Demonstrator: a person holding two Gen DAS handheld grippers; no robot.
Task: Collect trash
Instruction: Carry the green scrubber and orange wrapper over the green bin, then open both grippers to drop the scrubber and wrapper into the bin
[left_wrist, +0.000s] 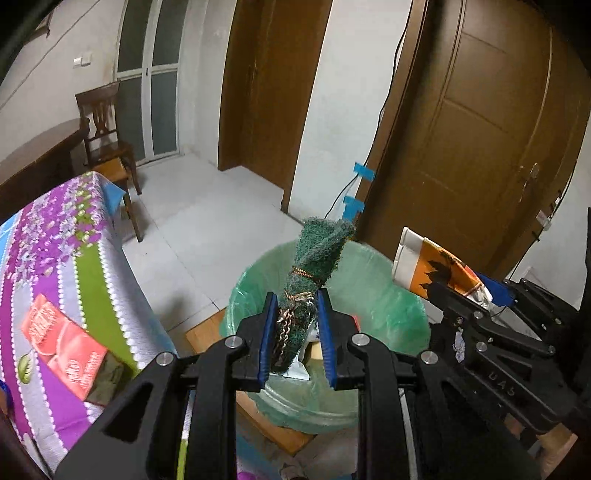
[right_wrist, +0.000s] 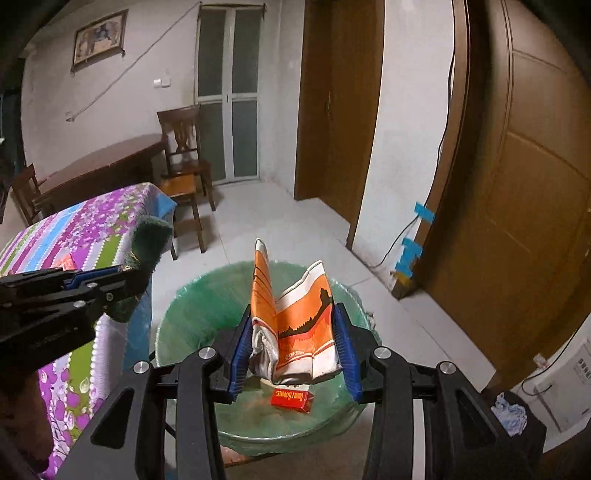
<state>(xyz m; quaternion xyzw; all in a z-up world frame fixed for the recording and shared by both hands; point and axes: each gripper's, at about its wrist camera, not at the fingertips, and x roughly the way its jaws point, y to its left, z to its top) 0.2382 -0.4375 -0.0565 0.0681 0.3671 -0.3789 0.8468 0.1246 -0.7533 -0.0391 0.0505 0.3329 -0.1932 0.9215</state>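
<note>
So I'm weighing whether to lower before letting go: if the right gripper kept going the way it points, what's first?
Probably the green-lined trash bin, its open mouth lying ahead below the right gripper holding the orange wrapper; depth is uncertain.

Bin (right_wrist: 177, 314) on floor, right of table (left_wrist: 55, 258); box (right_wrist: 291, 398) inside, prob. w/ other trash.

I made out little: "UAS" was embossed on the right gripper (left_wrist: 448, 291) body at four o'clock; print on the red carton (right_wrist: 291, 398) at six o'clock was unreadable.

Red packet (left_wrist: 62, 345) on tablecloth (left_wrist: 55, 243)
</note>
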